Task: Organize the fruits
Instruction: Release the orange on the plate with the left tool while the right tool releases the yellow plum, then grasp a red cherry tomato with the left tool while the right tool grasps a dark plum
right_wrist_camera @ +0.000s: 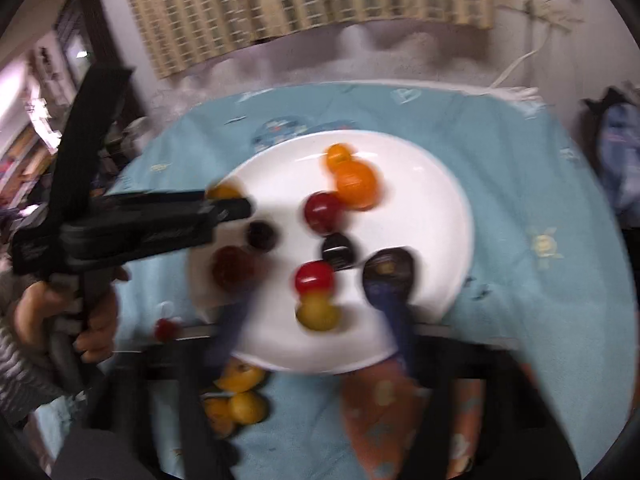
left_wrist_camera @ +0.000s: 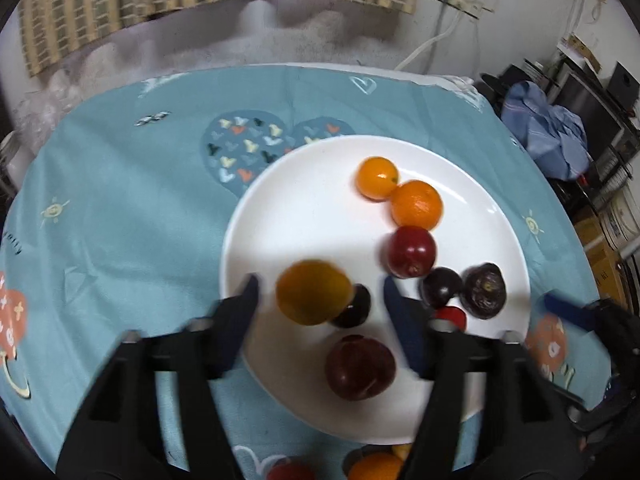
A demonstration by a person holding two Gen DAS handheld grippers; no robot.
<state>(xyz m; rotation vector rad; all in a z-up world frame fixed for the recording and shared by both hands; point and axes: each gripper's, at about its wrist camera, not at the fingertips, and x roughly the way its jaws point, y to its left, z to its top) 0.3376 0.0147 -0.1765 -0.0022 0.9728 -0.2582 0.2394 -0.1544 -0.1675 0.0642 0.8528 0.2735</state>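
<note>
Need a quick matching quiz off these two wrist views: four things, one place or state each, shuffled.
Things
1. blurred orange fruit
2. two oranges
3. wrinkled dark fruit
4. yellow fruits

Places or states
A. on the cloth, off the plate
B. between the open left tool's fingers
C. touching, at the plate's far side
D. near the plate's right edge, by the right tool

Pairs: 1-B, 2-C, 3-D, 4-A

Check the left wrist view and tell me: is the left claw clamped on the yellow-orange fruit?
No. The left claw is wide open, and the blurred yellow-orange fruit sits between its fingers over the white plate with gaps on both sides.
</note>
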